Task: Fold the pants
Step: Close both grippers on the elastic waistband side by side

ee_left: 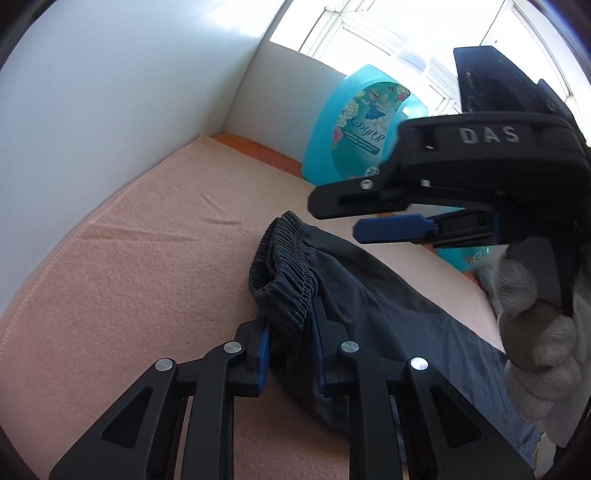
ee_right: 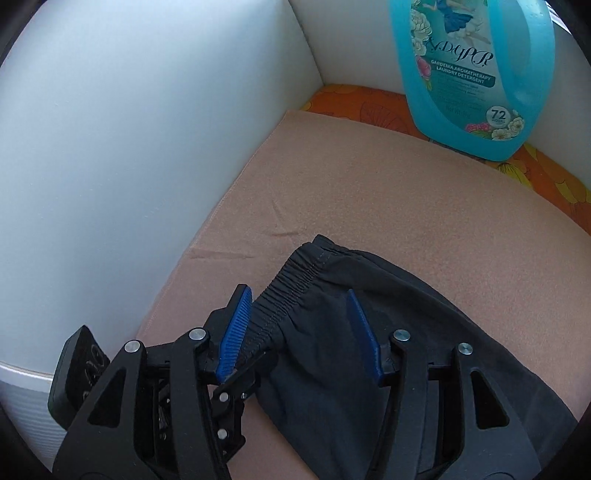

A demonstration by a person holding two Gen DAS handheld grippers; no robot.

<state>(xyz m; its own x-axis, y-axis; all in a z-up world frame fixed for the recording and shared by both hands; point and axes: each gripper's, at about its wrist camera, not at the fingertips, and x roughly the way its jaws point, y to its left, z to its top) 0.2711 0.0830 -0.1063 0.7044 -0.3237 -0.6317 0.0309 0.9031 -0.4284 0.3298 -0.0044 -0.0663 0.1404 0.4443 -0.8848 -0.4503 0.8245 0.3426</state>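
Left wrist view: dark grey pants (ee_left: 354, 295) lie on a peach towel (ee_left: 147, 258) spread over the tabletop, elastic waistband (ee_left: 284, 266) nearest the white corner walls. The left gripper (ee_left: 291, 332) has its jaws pinching a bunched fold of the waistband; the blue pads (ee_left: 264, 354) press the fabric from both sides. Only this view shows the right gripper (ee_left: 354, 221) from outside: it hangs above the pants at the right, black body lettered "DAS", jaws spread with nothing between them, held by a hand in a light grey knit glove (ee_left: 535, 314). A bright window (ee_left: 369, 33) shows behind it, and a second turquoise item sits low at the right, too hidden to name.

Right wrist view: looks down on the same waistband (ee_right: 291, 288) from over the pants (ee_right: 369, 350). The right gripper (ee_right: 303, 325) has its jaws spread, one blue pad (ee_right: 236, 332) just beside the waistband, the other over the dark cloth; I cannot tell whether either touches. The left gripper (ee_right: 236, 384) appears low and left, partly hidden. Only here is the turquoise laundry detergent bottle (ee_right: 472, 74) label readable, and the orange flowered cloth (ee_right: 369, 107) under it is clear; the towel (ee_right: 369, 206) overlaps that cloth.
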